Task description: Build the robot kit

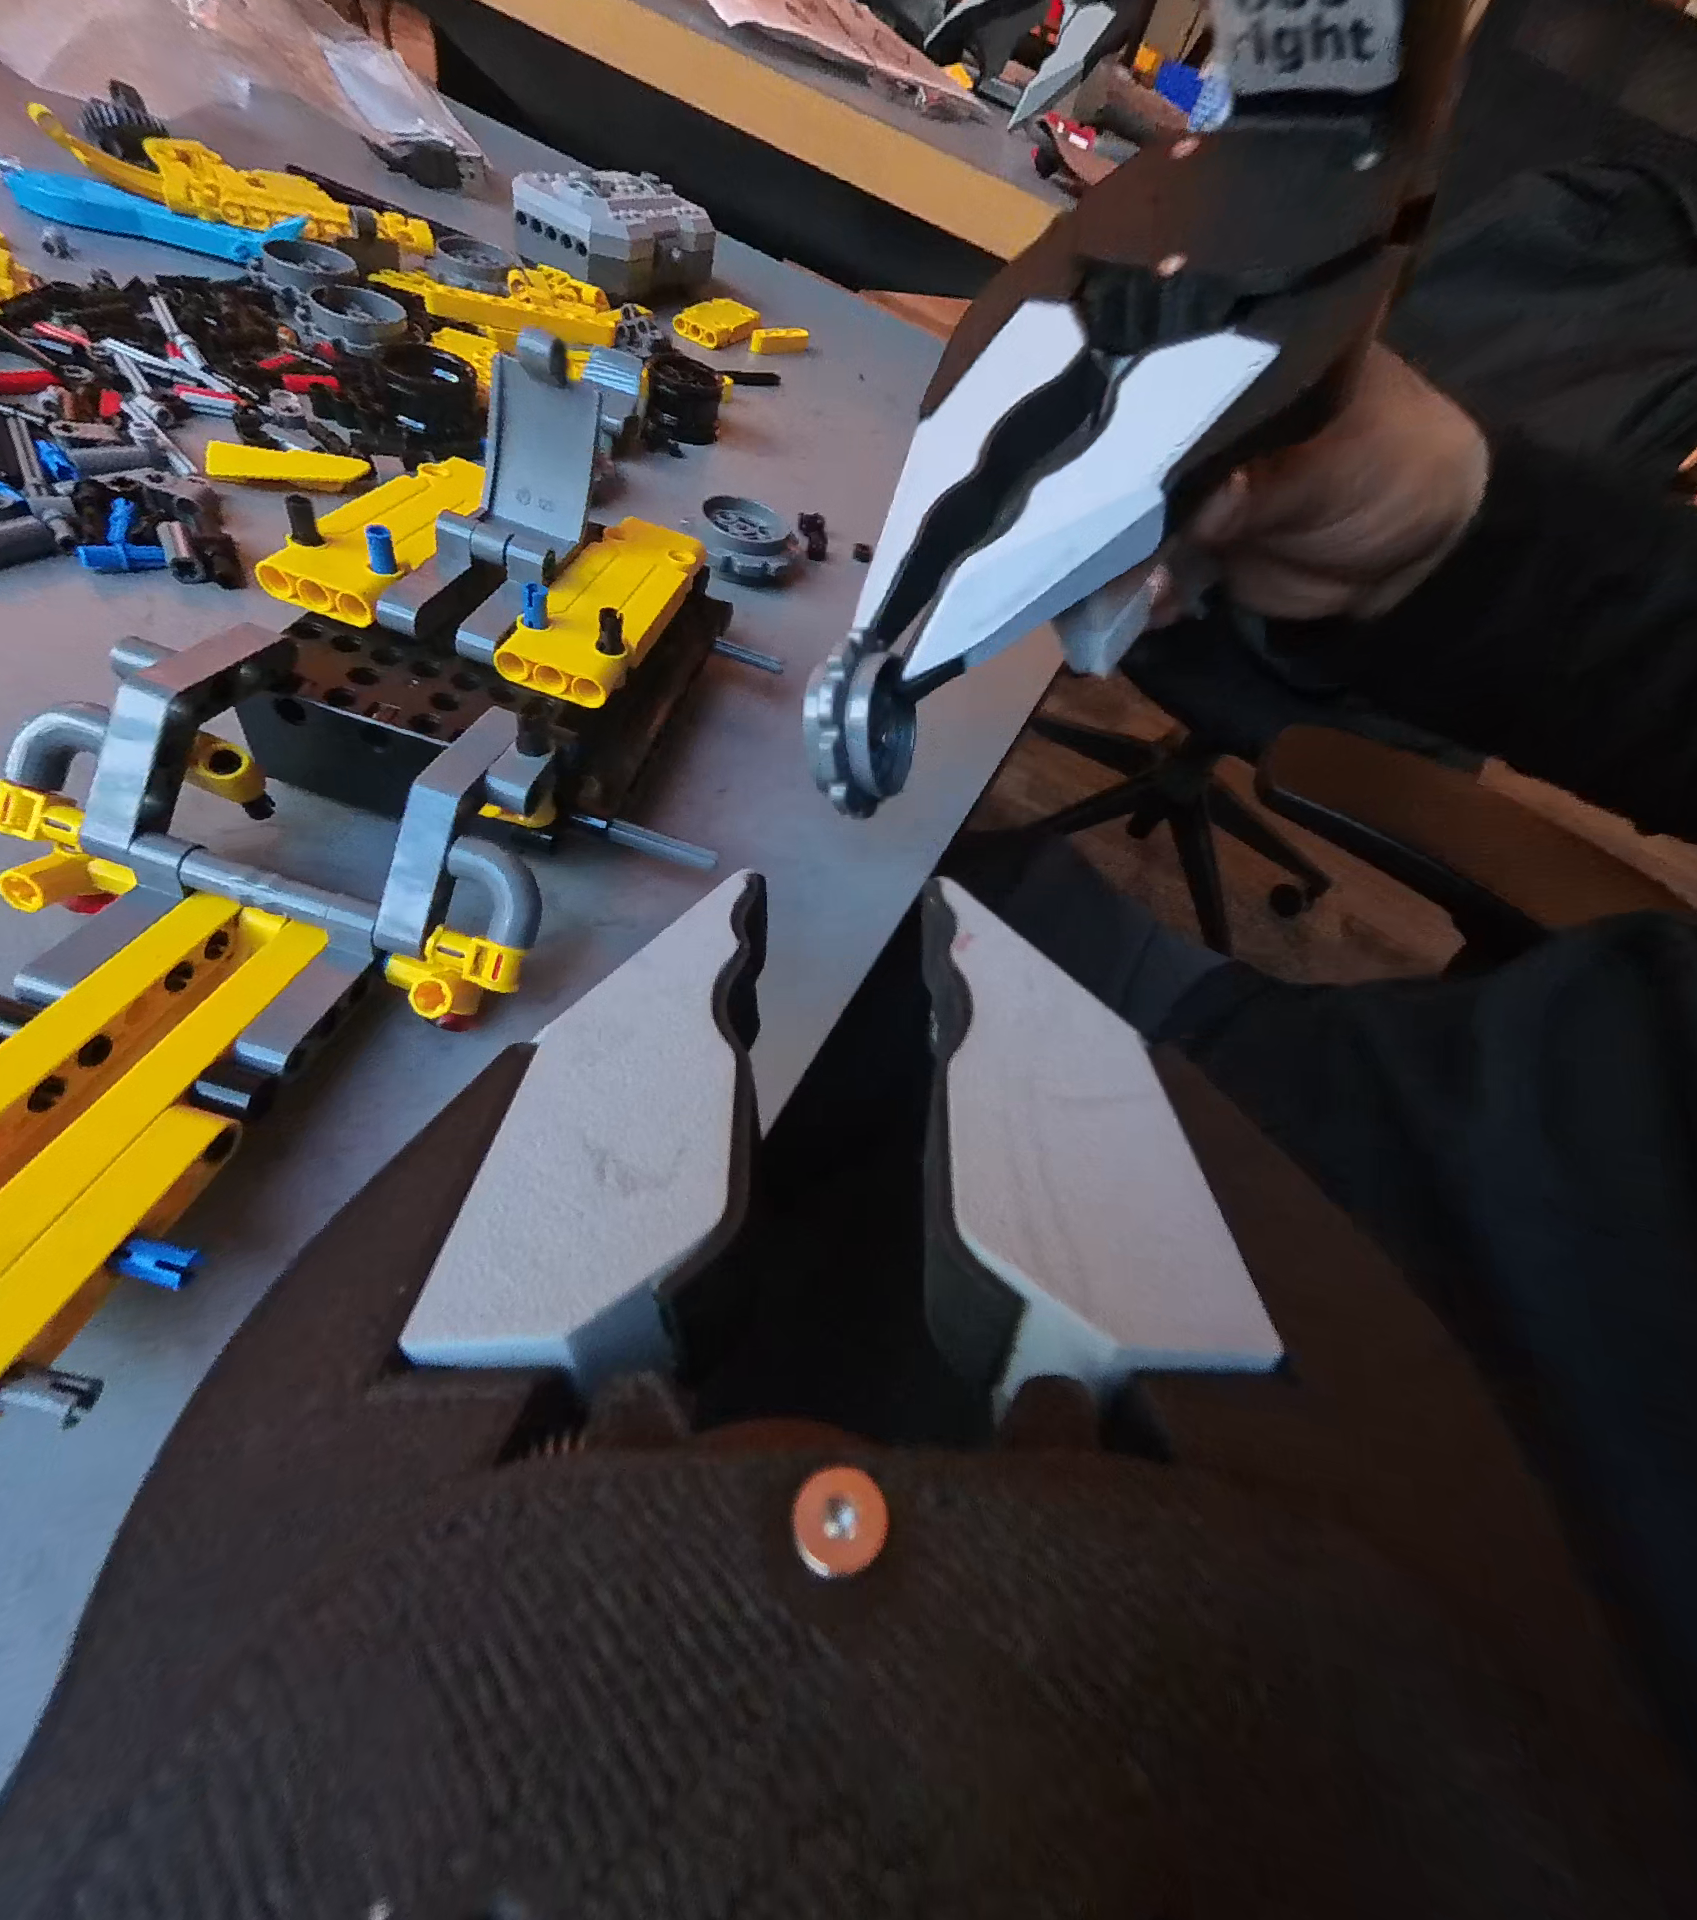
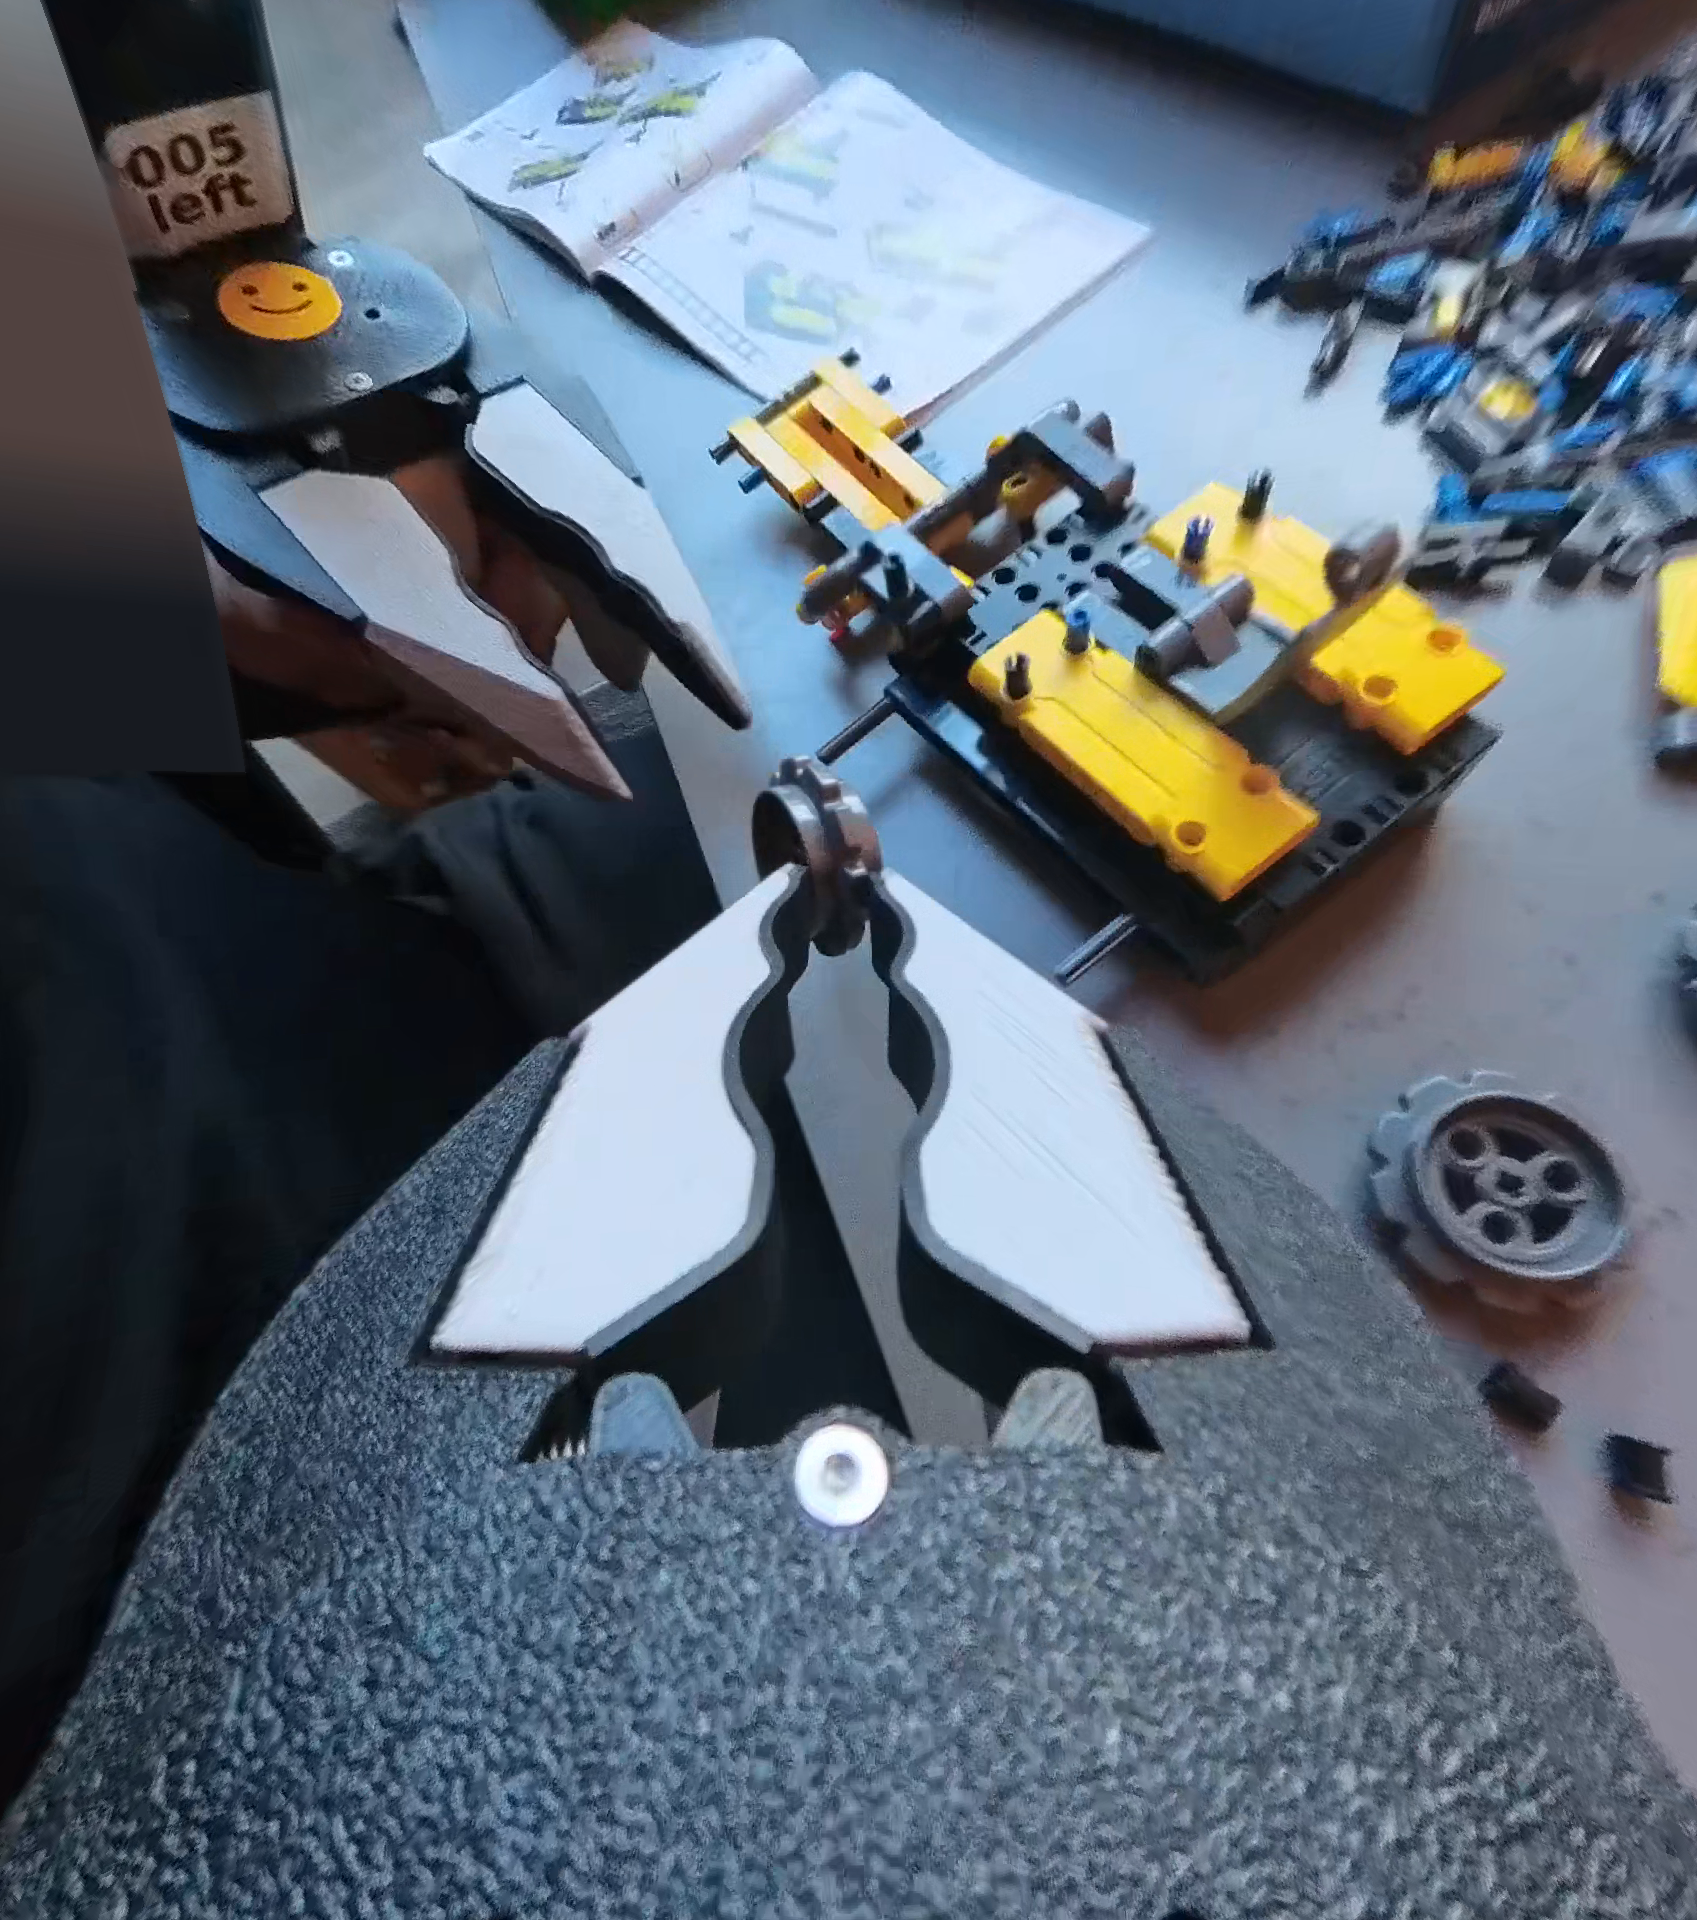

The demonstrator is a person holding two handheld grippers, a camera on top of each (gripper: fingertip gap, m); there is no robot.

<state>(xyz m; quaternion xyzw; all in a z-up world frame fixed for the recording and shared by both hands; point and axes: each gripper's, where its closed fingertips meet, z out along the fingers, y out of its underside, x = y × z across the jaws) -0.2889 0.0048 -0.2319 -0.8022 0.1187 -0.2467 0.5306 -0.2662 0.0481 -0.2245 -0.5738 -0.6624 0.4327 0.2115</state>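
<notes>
The right tongs pinch a grey toothed wheel only by its rim at their very tips, above the tabletop edge. It could twist loose and drop floorward. The left tongs, just beside it, stand open and empty.

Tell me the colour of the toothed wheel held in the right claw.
Dark grey. The toothed wheel in the right claw shows best in the left wrist view.

— What's the right gripper got?
— A grey toothed wheel, pinched at its fingertips.
— And the left gripper?
— Spread, empty, beside it, near the yellow-and-black model.
</notes>
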